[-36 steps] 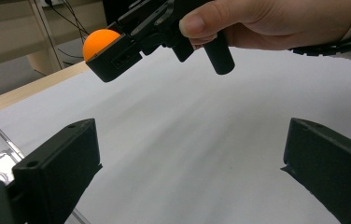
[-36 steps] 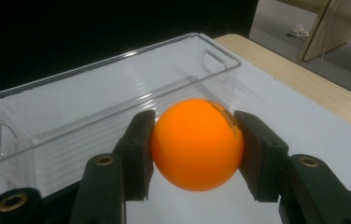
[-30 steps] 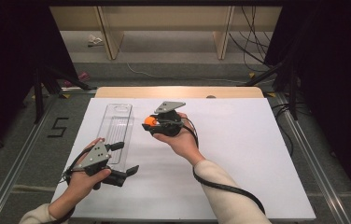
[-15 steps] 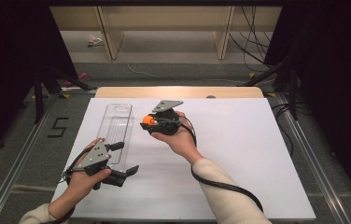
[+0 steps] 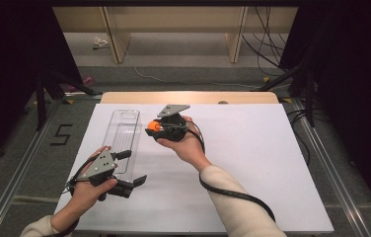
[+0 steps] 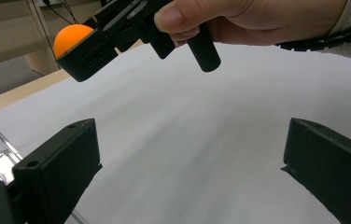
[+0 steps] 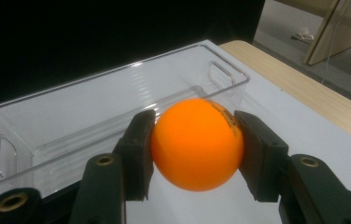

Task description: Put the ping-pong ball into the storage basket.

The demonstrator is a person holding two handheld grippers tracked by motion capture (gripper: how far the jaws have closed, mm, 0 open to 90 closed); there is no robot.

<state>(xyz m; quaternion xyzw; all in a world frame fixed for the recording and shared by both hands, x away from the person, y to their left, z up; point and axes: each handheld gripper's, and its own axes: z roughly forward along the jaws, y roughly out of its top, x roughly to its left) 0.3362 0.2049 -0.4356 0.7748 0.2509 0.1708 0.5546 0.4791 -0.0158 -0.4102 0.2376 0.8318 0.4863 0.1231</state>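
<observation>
**Orange ball poised beside the clear bin**

White table covering (image 5: 252,163) stretched across the scene, with dark curtains on both sides and pale wooden furniture legs beyond the far edge. On that sheet lay a long clear plastic bin (image 5: 122,133), empty as far as could be seen, its moulded handle slots showing in the right gripper view.

And there was the right gripper (image 5: 155,127), clamped on an orange ball (image 7: 197,142), both black pads pressed against its sides, the ball carried above the sheet just beside the bin's right wall. From the left gripper view the ball (image 6: 71,37) peeked over the top of the jaw, held well off the table.

Down at the near end, the left gripper (image 5: 134,168) sat with its jaws spread wide and nothing between them, one jaw over the bin's near end, the other out over the sheet.

The risk, as it looked: the ball was smooth and round and pinched only at two small patches, so any tilt or easing of the squeeze could let it squirt free. Released short of the wall, it would likely bounce and roll away. And the light bin might well slide if bumped, unless the left gripper steadied it.
</observation>
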